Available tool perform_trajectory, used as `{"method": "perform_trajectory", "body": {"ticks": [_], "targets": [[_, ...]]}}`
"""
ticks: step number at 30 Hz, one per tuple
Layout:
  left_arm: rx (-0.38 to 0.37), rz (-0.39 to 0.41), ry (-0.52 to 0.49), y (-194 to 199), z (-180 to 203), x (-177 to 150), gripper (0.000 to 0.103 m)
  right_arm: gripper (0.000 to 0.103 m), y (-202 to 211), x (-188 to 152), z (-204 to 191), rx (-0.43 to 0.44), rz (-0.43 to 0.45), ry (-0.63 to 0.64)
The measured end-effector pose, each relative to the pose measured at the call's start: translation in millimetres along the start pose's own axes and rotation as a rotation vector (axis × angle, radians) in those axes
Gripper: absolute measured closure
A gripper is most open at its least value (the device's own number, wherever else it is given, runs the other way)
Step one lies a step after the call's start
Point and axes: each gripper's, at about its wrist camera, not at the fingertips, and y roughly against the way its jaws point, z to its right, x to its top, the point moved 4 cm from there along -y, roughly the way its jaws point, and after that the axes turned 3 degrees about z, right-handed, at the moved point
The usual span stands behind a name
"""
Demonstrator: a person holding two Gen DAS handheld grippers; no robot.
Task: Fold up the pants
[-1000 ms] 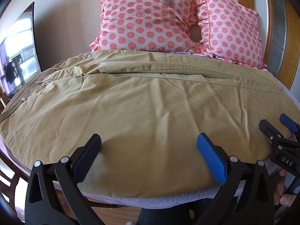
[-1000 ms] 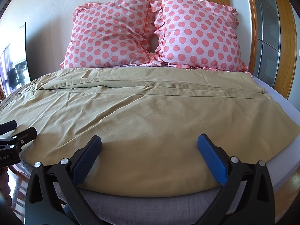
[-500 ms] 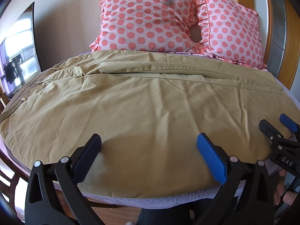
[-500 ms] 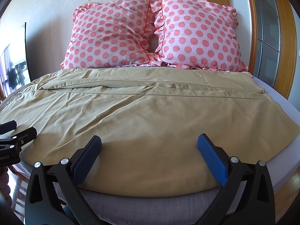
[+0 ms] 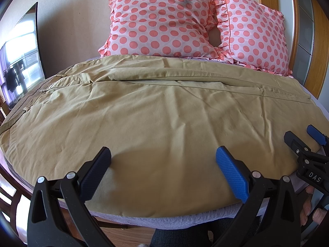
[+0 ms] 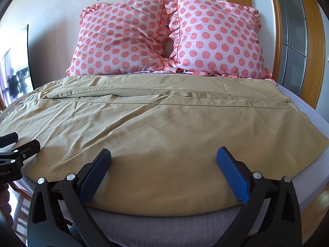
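Note:
Tan pants [image 5: 164, 111] lie spread flat across the bed, waistband to the left, leg hems to the right; they also fill the right wrist view [image 6: 164, 123]. My left gripper [image 5: 163, 158] is open and empty above the near edge of the pants. My right gripper [image 6: 163, 158] is open and empty above the same near edge, further right. The right gripper shows at the right edge of the left wrist view [image 5: 302, 138], open. The left gripper shows at the left edge of the right wrist view [image 6: 18, 142].
Two pink polka-dot pillows [image 5: 162, 18] [image 6: 216, 35] lean against the wall at the bed's head. The grey mattress edge [image 6: 164, 222] runs below the pants. A dark screen [image 5: 20, 61] stands at left, a wooden door frame [image 6: 308, 41] at right.

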Motion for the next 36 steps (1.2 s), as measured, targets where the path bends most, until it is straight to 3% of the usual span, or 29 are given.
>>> {"method": "perform_trajectory", "body": {"ticks": [9,12,16,18,22,25,27,28,31,36], "targets": [[0.0,-0.001,-0.001,0.0,0.0,-0.1,0.002,0.001,0.5,0.4,-0.1,0.001,0.0,0.002],[-0.004,-0.014,-0.002,-0.2,-0.4,0.5,0.002,0.001,-3.1,5.4,2.5,0.025,-0.048,0.006],[-0.061,-0.057,0.007,-2.0,-4.5,9.2,0.002,0.001,6.2,50.6,44.3,-0.01,-0.018,-0.084],[-0.065,-0.035,0.02,3.3,-11.4,20.0,0.002,0.001,-0.4,80.0,75.6,-0.05,0.002,-0.15],[0.005,0.035,0.022,-4.3,-25.3,60.1,0.002,0.001,-51.2,127.6,142.2,-0.174,-0.062,-0.294],[0.045,0.039,0.035,-18.6,-36.2,81.6,0.002,0.001,-108.2,148.9,192.4,-0.318,-0.156,-0.386],[0.05,0.031,0.054,-29.9,-43.3,92.9,0.002,0.008,-145.5,156.7,219.0,-0.371,-0.218,-0.462],[0.048,0.028,0.068,-35.6,-47.4,97.3,0.002,0.016,-163.6,160.0,229.4,-0.386,-0.246,-0.494],[0.023,0.012,0.126,-50.3,-58.1,103.6,0.002,0.026,-211.8,166.8,251.4,-0.451,-0.313,-0.547],[-0.051,-0.024,0.211,-67.1,-66.3,96.0,0.002,0.027,-268.5,167.4,275.9,-0.576,-0.403,-0.628]]}}
